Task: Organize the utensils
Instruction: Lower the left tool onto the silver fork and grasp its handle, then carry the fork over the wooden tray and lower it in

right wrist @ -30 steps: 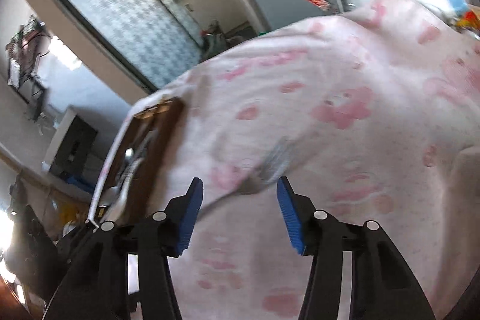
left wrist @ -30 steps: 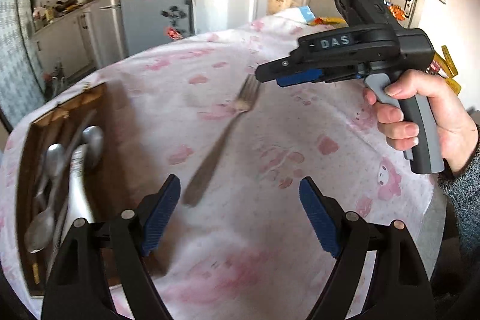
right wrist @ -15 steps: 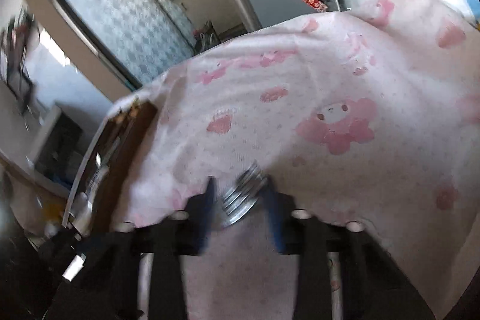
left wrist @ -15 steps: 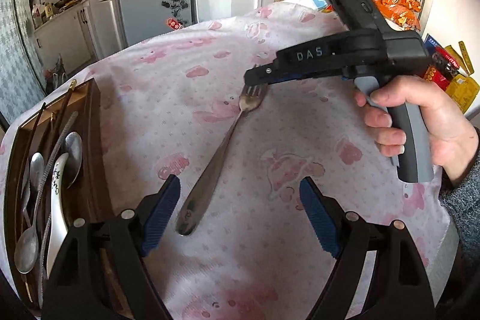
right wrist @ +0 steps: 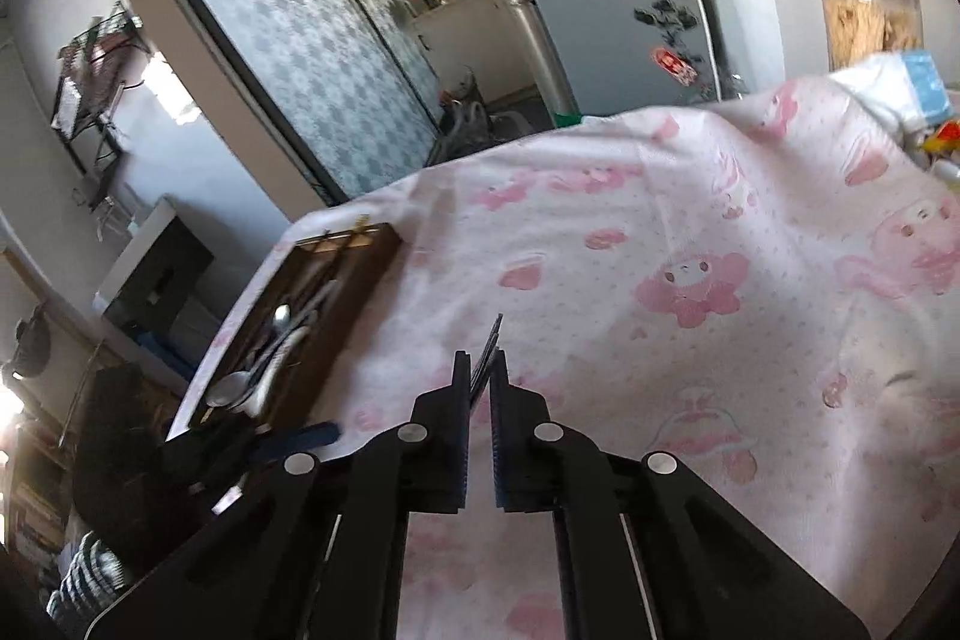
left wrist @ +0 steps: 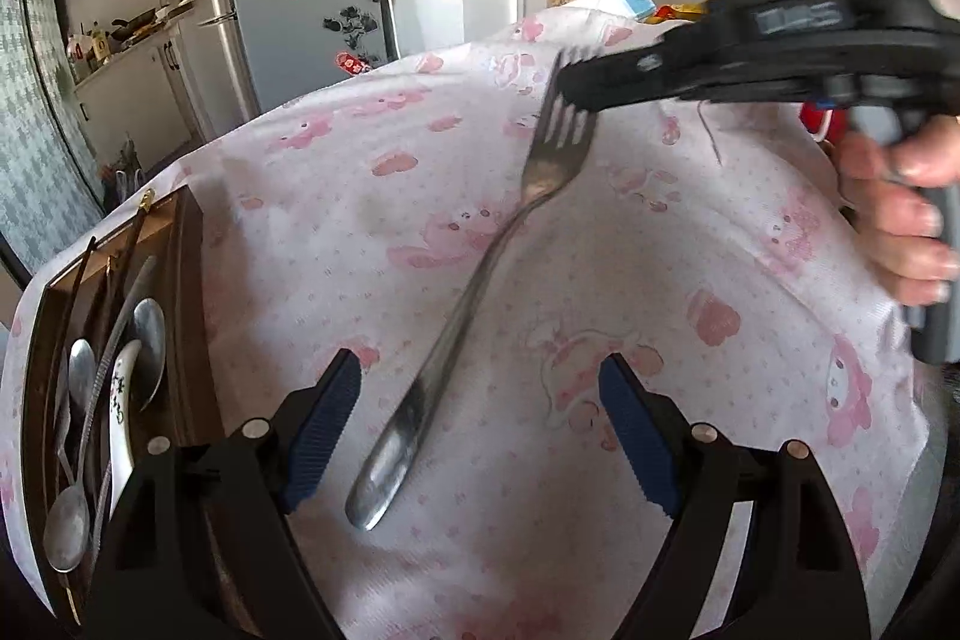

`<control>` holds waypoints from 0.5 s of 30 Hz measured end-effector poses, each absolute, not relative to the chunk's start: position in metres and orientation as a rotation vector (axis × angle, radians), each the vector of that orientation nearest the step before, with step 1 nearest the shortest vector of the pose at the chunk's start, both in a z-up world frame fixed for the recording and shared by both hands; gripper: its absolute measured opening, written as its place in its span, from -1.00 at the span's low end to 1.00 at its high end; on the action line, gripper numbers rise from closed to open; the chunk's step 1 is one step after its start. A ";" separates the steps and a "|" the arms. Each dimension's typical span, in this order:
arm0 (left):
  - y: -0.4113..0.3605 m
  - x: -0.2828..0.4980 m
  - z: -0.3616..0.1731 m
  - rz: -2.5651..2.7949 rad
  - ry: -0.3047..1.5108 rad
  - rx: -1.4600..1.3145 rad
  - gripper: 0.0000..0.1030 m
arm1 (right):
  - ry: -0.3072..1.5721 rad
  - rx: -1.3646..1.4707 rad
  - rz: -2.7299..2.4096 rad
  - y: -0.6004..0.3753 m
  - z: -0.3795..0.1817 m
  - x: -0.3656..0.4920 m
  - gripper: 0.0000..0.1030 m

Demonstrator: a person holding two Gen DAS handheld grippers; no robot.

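The fork [left wrist: 474,292] is clamped at its tines by the right gripper [right wrist: 478,388], handle slanting down over the pink tablecloth [left wrist: 600,550], right of the wooden tray [left wrist: 192,340] holding spoons [left wrist: 72,496]. The left gripper [left wrist: 480,436] is held spread wide, gripping nothing, around the fork's handle end.

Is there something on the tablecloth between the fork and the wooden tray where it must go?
Nothing visible. The right hand-held gripper is shut on the fork at its tines. Between the fork and the wooden tray at the table's left edge lies only bare tablecloth. The tray already holds spoons.
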State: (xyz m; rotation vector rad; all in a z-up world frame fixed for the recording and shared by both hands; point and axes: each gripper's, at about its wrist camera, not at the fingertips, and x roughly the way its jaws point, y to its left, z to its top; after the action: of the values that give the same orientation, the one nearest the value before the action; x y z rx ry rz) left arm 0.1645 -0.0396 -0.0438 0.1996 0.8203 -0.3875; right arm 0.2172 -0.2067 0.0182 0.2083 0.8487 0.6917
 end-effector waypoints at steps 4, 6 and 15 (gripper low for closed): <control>-0.039 0.172 -0.042 -0.363 0.810 0.177 0.13 | 0.839 0.203 0.710 -0.206 0.031 0.206 -0.93; -0.037 0.177 -0.043 -0.350 0.827 0.161 -0.51 | 0.834 0.200 0.711 -0.205 0.035 0.202 -0.94; -0.033 0.172 -0.034 -0.361 0.819 0.154 -0.63 | 0.815 0.200 0.722 -0.202 0.045 0.196 -0.95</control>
State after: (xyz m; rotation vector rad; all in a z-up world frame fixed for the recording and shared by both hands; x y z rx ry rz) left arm 0.1720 -0.0329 -0.0343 0.1543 0.8190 -0.3611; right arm 0.1960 -0.2017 0.0449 0.1999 0.8147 0.7220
